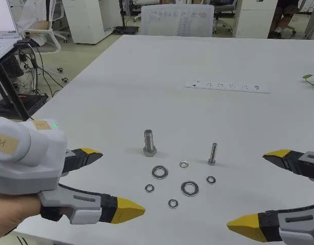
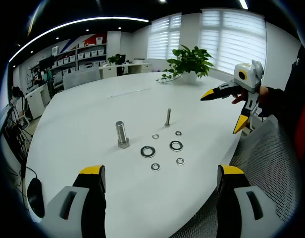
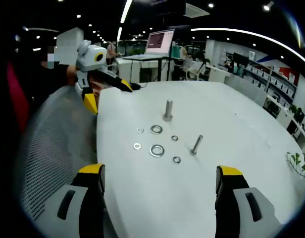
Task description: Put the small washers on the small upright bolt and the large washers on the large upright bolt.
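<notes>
Steel count first: two upright bolts, the large bolt (image 1: 149, 143) and the small bolt (image 1: 212, 153), plus six loose washers, two large washers (image 1: 159, 172) and four small washers (image 1: 149, 188), all lying flat between the two claws, just ahead of their yellow tips. Both the left gripper (image 1: 120, 180) and the right gripper (image 1: 249, 189) are spread wide with nothing in them, hovering over the near edge. It's a white table (image 1: 147, 76) with a power strip (image 1: 227, 87) well beyond the claws, a potted plant (image 2: 188, 62) further off, and office desks (image 2: 124, 68) around.
</notes>
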Demonstrator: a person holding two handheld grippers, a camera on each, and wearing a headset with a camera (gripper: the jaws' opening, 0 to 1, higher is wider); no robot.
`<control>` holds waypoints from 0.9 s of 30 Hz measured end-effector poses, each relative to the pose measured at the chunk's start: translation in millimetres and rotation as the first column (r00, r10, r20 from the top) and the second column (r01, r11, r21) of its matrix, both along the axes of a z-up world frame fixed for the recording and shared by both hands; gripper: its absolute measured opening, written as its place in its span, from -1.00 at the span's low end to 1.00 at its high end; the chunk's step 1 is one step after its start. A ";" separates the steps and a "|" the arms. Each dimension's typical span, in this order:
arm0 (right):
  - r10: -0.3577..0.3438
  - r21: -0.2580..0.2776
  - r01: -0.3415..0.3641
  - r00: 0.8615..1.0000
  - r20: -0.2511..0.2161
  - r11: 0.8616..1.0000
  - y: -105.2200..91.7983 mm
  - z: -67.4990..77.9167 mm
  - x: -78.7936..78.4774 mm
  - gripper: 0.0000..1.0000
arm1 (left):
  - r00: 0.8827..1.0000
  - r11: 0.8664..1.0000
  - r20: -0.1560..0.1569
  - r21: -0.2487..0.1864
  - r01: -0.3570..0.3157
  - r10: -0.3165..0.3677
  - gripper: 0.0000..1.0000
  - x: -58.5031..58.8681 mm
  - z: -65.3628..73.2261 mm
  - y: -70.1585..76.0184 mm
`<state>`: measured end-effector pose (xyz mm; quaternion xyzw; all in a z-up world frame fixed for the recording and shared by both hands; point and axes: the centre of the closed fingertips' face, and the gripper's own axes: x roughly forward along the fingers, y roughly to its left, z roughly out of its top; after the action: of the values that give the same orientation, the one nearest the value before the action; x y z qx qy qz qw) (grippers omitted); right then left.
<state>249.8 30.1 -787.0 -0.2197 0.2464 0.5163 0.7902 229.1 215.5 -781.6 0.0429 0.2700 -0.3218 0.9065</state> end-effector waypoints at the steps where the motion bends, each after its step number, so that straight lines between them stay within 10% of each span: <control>1: 0.000 0.000 0.000 1.000 0.000 1.000 0.0 -0.1 0.0 0.83 | 1.000 1.000 0.000 0.000 0.000 0.000 0.85 0.1 0.0 0.0; 27: 0.036 -0.036 -0.036 0.999 0.000 0.999 1.1 -3.2 0.9 0.80 | 1.000 1.000 0.006 -0.005 -0.006 0.006 0.83 1.6 1.4 -0.2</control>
<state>250.7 31.3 -790.2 -0.2383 0.2514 0.5259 0.7768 230.7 215.3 -780.1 0.0408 0.2663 -0.3197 0.9084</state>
